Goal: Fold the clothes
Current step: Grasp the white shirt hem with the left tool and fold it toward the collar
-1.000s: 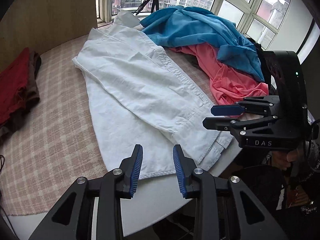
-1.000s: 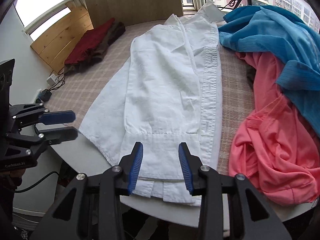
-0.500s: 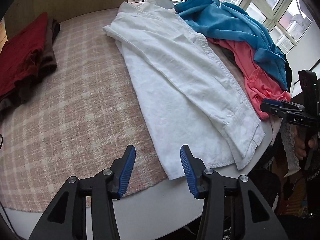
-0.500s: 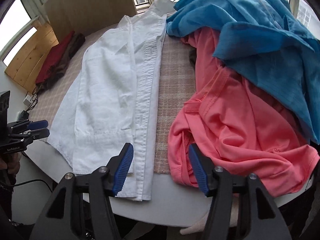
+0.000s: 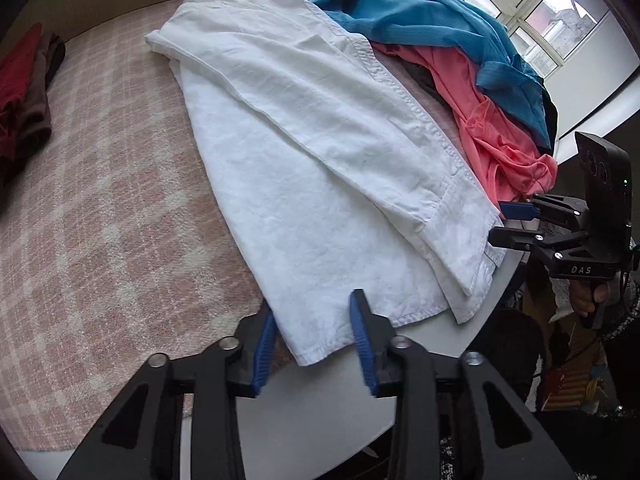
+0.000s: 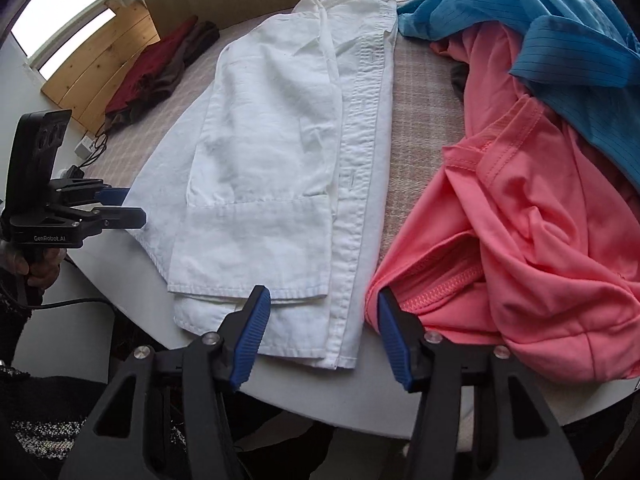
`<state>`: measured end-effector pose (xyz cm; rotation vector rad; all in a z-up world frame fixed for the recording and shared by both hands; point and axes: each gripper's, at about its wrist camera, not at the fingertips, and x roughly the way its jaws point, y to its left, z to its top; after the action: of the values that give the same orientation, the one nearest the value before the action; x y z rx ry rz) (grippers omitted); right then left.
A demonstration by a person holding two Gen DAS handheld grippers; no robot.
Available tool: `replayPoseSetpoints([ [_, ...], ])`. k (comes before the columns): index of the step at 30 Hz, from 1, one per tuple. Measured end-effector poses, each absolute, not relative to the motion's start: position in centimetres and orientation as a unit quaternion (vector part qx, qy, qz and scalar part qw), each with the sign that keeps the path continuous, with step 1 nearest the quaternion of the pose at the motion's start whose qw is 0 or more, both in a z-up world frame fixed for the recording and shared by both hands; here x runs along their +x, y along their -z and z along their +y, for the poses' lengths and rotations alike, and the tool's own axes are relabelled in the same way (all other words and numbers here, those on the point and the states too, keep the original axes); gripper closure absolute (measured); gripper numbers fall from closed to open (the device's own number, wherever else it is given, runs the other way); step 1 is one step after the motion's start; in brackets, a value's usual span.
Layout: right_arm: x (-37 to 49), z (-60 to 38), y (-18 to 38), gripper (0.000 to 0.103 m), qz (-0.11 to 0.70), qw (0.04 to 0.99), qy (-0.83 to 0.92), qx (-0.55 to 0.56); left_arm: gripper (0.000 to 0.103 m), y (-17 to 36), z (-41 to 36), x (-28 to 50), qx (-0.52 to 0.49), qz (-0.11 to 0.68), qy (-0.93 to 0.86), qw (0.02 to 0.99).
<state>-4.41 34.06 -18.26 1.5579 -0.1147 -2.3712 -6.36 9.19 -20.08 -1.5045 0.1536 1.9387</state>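
A: Start at the left. Where does the white shirt lie from the left gripper?

B: Its near hem corner sits straight ahead, in the gap between the two blue pads. The jaws have just been closing, but they stand apart with cloth between them and neither pad pressing on it, so nothing is gripped yet.

A: And the shirt's long axis?

B: It runs away from both grippers, from the hem at the near edge of the round table up to the collar by the window. The garment is already folded in lengthwise and lies on the checked cloth.

A: Further right?

B: The right gripper faces the hem's other end, at the button placket. Its jaws have also just been closing, yet they are still parted; the left pad is at the hem, the right one just beside the pink garment, which looks to be touching the placket's edge there. It holds nothing.

A: Which hand is nearer?

B: I judge them about level, one at each hem corner. The next move likely means pinching both corners and carrying the hem toward the collar. The risk is the right jaw catching pink fabric too. The blue garment lies well behind.
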Motion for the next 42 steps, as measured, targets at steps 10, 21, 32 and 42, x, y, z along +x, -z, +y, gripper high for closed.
replayPoseSetpoints([
  [10, -5.2, 35.3, 16.1, 0.087, -0.036, 0.137, 0.825, 0.547, 0.098, 18.7, 8.5, -7.0, -0.572, 0.05, -0.728, 0.374],
  [21, -12.4, 39.4, 19.0, 0.07, -0.255, 0.113, 0.801, 0.53, 0.098, 18.5, 8.6, -7.2, -0.576, 0.075, -0.715, 0.39],
  [32, -9.1, 39.6, 15.9, 0.057, -0.154, 0.055, 0.829, 0.535, 0.096, 18.8, 9.0, -7.1, -0.578, 0.08, -0.71, 0.394],
  [42, -8.1, 33.3, 18.6, 0.05, -0.093, 0.127, 0.805, 0.572, 0.096, 19.1, 8.7, -6.9, -0.583, 0.068, -0.706, 0.396],
])
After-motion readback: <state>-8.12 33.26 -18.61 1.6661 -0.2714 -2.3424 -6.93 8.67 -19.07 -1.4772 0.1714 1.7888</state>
